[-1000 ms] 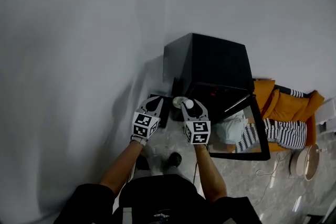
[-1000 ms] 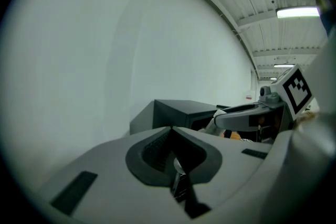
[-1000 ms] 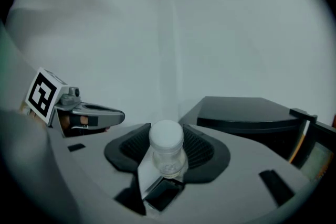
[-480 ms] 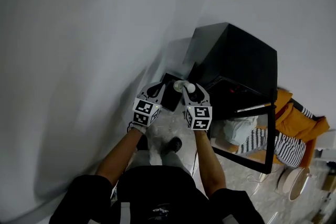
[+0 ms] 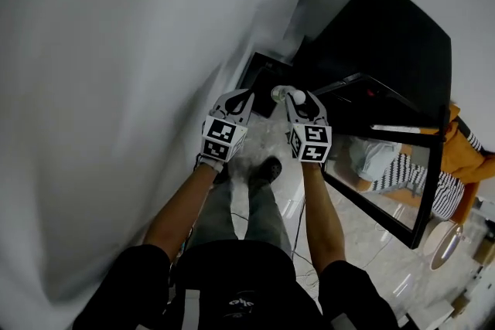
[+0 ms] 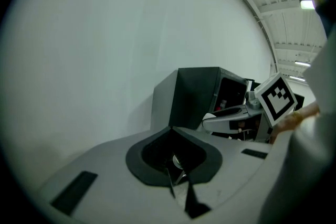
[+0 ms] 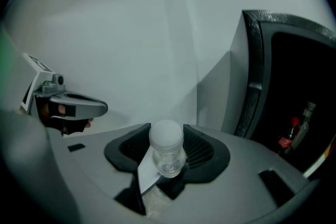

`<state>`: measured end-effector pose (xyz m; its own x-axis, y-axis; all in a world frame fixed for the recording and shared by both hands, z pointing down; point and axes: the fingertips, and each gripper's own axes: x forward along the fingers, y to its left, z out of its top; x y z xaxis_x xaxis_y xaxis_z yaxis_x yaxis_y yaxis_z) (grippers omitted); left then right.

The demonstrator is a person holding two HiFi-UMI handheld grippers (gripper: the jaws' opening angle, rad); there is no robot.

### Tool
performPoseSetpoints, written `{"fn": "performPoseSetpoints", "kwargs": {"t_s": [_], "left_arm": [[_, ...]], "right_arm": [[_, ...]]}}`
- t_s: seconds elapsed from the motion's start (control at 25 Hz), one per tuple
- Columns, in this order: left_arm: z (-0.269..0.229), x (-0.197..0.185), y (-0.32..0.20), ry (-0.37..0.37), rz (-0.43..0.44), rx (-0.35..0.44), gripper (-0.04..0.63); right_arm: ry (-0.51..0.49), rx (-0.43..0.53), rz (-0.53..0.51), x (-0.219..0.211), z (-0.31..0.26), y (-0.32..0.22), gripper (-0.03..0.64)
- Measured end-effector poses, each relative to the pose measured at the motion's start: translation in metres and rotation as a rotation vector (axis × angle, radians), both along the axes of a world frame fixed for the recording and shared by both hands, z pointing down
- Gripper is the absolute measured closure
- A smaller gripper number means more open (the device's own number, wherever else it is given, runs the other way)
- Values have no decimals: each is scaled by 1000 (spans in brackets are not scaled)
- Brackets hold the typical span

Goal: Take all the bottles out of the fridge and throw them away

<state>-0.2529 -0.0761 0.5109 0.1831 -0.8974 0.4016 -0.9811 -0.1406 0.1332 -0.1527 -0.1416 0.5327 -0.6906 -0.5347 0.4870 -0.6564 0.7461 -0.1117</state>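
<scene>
A white wall (image 5: 116,89) meets a pale marble floor (image 5: 363,236). A black fridge (image 5: 387,35) stands against the wall, its glass door (image 5: 383,170) open. Just before the fridge, the right gripper (image 5: 300,98) pinches a clear bottle (image 7: 167,149) below its white cap. The left gripper (image 5: 246,96), farther from the fridge, has its jaws pressed together, empty. Other bottles (image 7: 295,132) stand inside the fridge.

Reaching forward and down with both arms, side by side. Holding the left claw (image 5: 246,95) pinched shut, empty. Squeezing a small bottle (image 7: 167,157) under its cap with the right claw (image 5: 303,98).
</scene>
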Motion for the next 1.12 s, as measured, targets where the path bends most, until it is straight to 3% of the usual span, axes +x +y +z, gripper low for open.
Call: {"fn": "performPoseSetpoints", "kwargs": {"t_s": [0.52, 1.12], "left_arm": [[162, 20, 19, 73, 2, -124, 588], [259, 10, 9, 123, -17, -145, 588]], "right_arm": [[66, -130, 34, 18, 172, 23, 417], [113, -133, 2, -20, 314, 5, 417]]}}
